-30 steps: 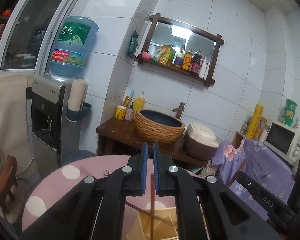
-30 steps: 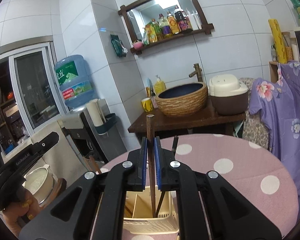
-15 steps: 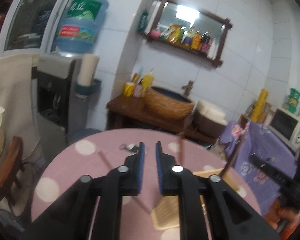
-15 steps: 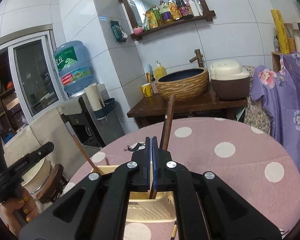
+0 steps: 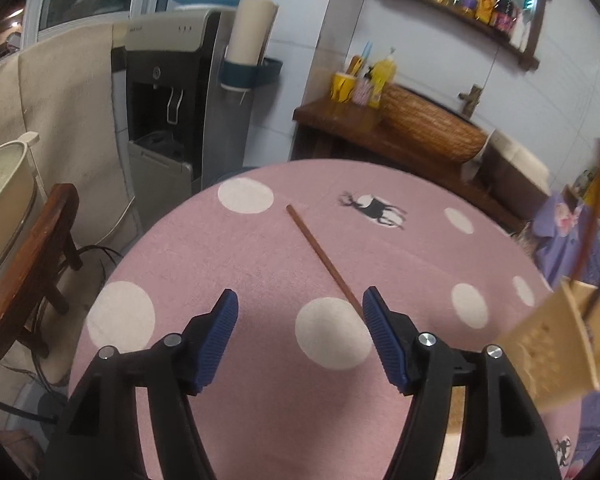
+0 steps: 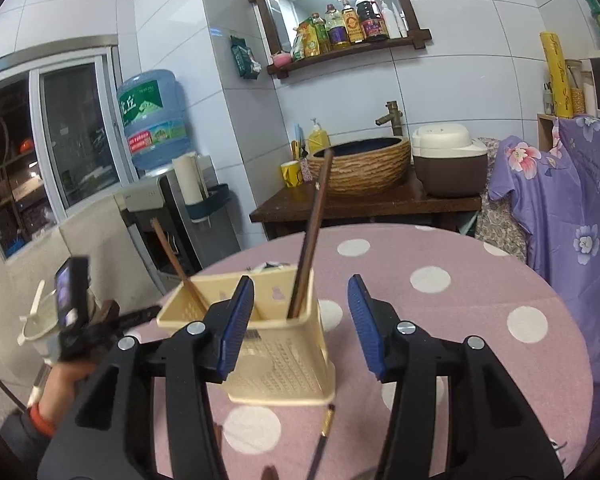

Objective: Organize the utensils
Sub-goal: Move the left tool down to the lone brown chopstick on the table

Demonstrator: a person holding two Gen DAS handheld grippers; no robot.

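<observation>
Left gripper [image 5: 300, 312] jaws just opened, stand wide over pink dotted table [image 5: 228, 248], nothing between pads. Loose chopstick [image 5: 320, 254] lies flat ahead, near end just beside right pad; bare cloth around, table edge beyond.
Right gripper [image 6: 300, 312] jaws just opened, wide, empty. Cream utensil basket [image 6: 276, 360] just ahead, two chopsticks [image 6: 310, 236] leaning inside. Dark gold-tipped chopstick [image 6: 324, 432] lies below basket.

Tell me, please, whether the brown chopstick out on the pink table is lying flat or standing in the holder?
Lying flat. The chopstick rests on the table, outside the holder.
</observation>
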